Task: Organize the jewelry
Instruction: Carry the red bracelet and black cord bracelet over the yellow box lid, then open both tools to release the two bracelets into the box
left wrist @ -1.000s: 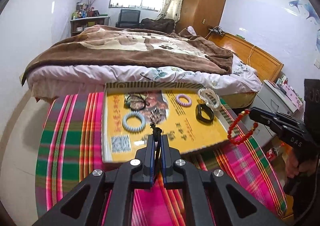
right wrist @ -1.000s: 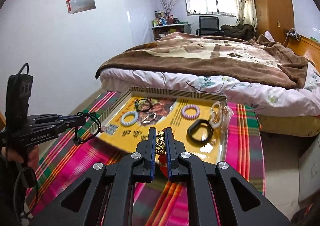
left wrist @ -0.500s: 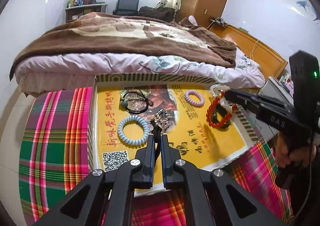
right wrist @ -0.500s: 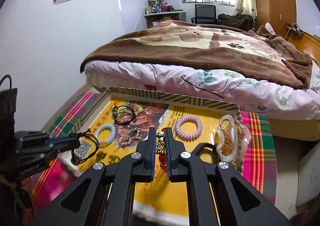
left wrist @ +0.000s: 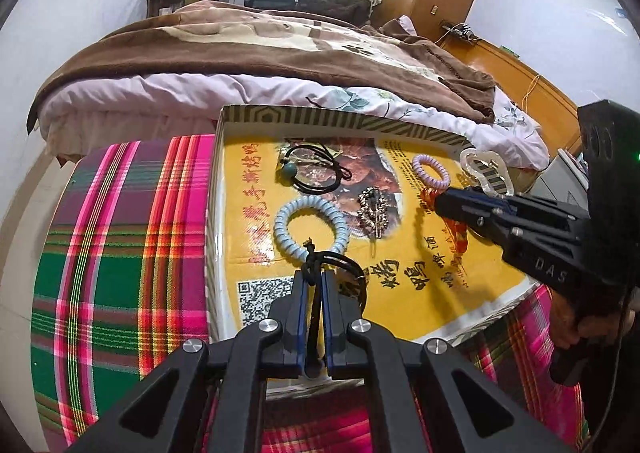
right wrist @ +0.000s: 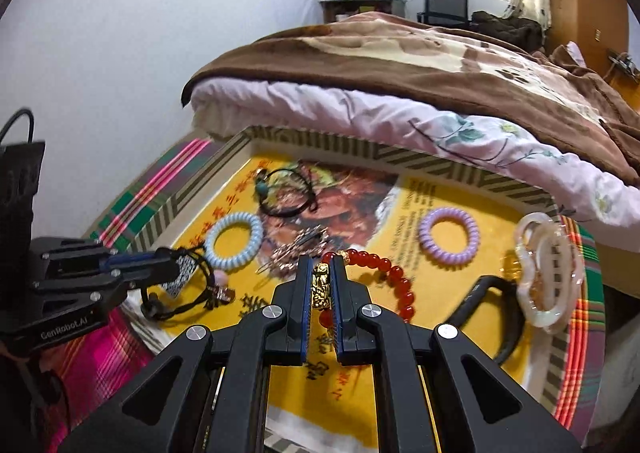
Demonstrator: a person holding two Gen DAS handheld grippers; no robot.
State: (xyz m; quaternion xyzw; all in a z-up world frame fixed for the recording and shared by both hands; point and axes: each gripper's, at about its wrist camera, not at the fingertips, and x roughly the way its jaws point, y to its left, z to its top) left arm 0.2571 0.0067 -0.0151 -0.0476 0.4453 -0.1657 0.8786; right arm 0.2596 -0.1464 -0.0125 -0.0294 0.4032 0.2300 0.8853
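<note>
Both hand-held grippers, left (left wrist: pixel 315 281) clamping a black cord bracelet (right wrist: pixel 188 287), right (right wrist: pixel 322 277) a red bead bracelet (right wrist: pixel 384 273), have descended over the tray (left wrist: pixel 360 121).

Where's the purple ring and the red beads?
purple ring (right wrist: pixel 449 237), right wrist view, on its coiled band.
red beads (right wrist: pixel 394 273), right wrist view, on a bead beside the claw.

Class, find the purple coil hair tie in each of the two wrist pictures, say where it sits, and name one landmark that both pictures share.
Left wrist view: the purple coil hair tie lies right of centre, at the far right of the yellow tray, beside the clear hair claw.
Right wrist view: it lies right of centre, left of that claw.
Shared landmark: the blue coil hair tie, further left on the tray.
</note>
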